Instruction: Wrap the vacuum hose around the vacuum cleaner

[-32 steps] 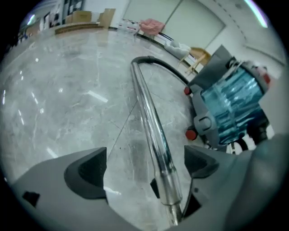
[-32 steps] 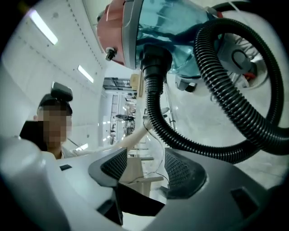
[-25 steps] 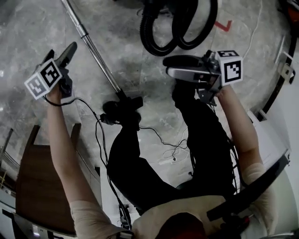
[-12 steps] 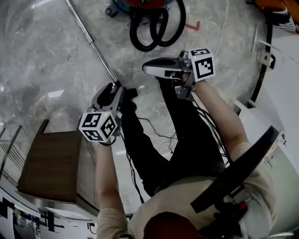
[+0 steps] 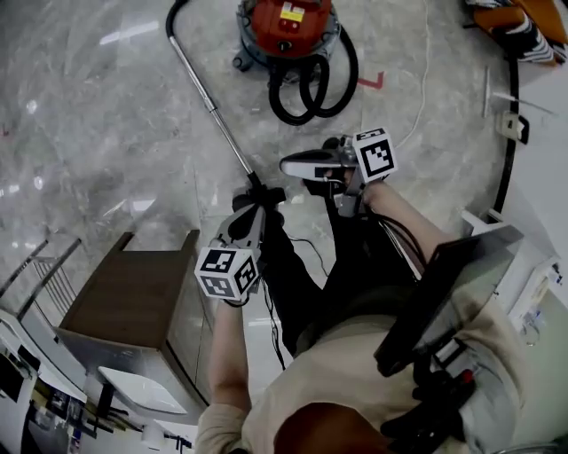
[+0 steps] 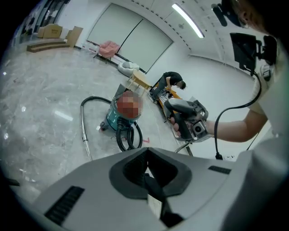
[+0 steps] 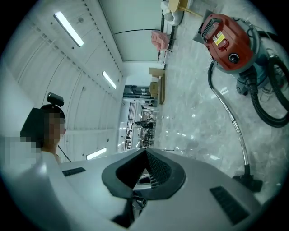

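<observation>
Head view: red-topped vacuum cleaner [image 5: 288,22] stands on the marble floor [image 5: 89,133] at the top of the frame. Its black hose [image 5: 311,93] sits in two loops just in front of it, and a metal wand [image 5: 213,115] slants away toward the person's feet. Left claw [image 5: 256,211] and right claw [image 5: 288,164] are both raised, well apart from the hose. Left gripper view: jaws have just closed, pressed together on nothing; cleaner lies beyond them. Right gripper view: jaws pressed together, empty; cleaner at upper right.
</observation>
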The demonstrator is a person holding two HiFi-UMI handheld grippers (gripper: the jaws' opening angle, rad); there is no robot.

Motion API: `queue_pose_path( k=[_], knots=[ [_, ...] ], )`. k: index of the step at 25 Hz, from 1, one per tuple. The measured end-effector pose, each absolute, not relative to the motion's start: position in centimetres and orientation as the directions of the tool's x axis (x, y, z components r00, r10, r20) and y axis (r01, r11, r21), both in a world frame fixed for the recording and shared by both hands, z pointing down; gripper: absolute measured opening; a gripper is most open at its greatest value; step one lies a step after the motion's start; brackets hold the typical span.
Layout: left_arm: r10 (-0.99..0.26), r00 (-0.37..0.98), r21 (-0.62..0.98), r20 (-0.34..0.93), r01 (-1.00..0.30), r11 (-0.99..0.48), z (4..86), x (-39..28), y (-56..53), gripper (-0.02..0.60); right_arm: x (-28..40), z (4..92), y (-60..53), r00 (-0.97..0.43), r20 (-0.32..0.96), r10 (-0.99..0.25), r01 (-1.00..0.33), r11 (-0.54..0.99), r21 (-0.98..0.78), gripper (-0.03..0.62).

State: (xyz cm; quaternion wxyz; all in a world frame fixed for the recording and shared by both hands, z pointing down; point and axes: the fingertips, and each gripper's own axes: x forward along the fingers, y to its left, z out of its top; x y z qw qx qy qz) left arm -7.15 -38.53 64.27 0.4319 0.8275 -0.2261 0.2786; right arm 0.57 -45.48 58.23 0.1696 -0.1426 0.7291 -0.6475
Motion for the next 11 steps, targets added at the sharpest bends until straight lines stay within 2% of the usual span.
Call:
queue_pose_path(
  k=[6,11],
  knots=[
    [-0.124,0.728,0.56,0.674,-0.613,-0.558,55.2,-9.1,-35.5,0.005,-3.6,49.9,-41.7,-0.931,-0.118,-0.346,0.076,0.133,-0.988,0.004],
    [-0.117,0.708,0.507,0.696,-0.601,-0.618,46.1,-14.8,-30.7,0.005,-9.6,44.5,-34.9,-0.975,-0.008,-0.222,-0.007,0.069,-0.998,0.005]
  ],
)
